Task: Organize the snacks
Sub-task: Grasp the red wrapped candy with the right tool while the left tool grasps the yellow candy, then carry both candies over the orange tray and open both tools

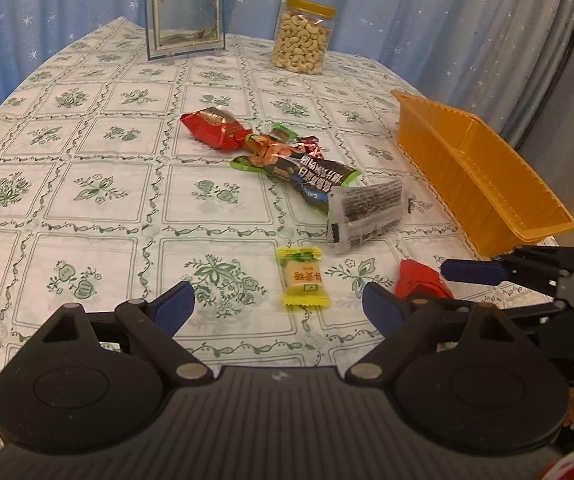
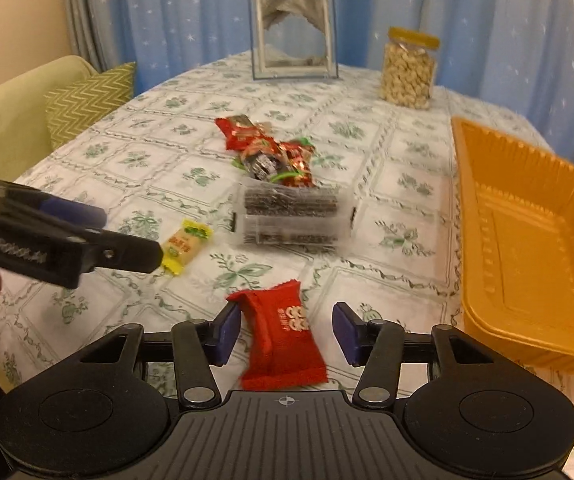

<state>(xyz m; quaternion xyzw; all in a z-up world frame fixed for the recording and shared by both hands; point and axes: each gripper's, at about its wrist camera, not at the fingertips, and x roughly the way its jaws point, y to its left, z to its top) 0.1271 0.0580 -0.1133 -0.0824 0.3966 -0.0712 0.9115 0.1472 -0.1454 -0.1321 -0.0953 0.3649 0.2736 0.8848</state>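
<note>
A red snack packet (image 2: 283, 336) lies on the table between the open fingers of my right gripper (image 2: 287, 334); its left finger touches the packet's edge. It also shows in the left wrist view (image 1: 421, 278), partly hidden. My left gripper (image 1: 279, 306) is open and empty, just short of a yellow candy (image 1: 303, 278), which also shows in the right wrist view (image 2: 185, 244). A clear seaweed pack (image 1: 367, 210) and a pile of red, green and black wrappers (image 1: 271, 152) lie mid-table. An orange tray (image 1: 483, 184) stands empty at the right.
A jar of cashews (image 1: 303, 38) and a picture frame (image 1: 185, 8) stand at the table's far side. A green sofa with a cushion (image 2: 87, 100) is beyond the left edge. Blue curtains hang behind.
</note>
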